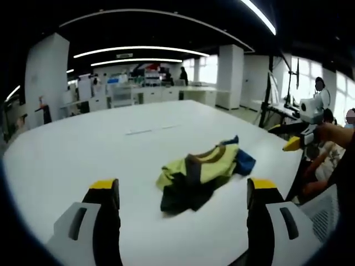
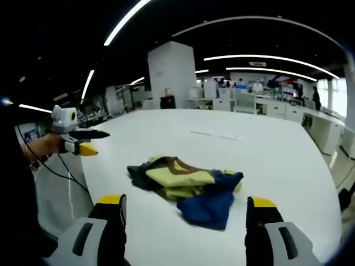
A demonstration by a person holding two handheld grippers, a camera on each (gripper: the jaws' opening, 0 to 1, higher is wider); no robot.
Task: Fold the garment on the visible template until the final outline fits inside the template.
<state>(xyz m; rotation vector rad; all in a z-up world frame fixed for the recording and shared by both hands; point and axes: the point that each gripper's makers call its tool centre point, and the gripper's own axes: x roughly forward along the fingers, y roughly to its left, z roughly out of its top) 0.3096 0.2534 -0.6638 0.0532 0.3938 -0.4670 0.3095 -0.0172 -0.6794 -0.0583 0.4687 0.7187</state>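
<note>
Open office: white pillars (image 2: 172,72), ceiling light strips (image 1: 138,50), desks (image 1: 166,94).

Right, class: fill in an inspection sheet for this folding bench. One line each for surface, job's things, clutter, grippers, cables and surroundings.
Surface: white table, faint line marks beyond the garment.
Job's things: garment, crumpled heap in yellow, blue and dark cloth, unfolded; no template outline made out.
Clutter: nothing seen.
Grippers: left gripper and right gripper open, empty, short of the garment.
Cables: dark cable hanging off the table edge.
Surroundings: open office, pillar, desks, ceiling light strips.

garment (image 1: 202,169) | yellow, navy, brown | crumpled heap | on white table (image 1: 83,149)
</note>
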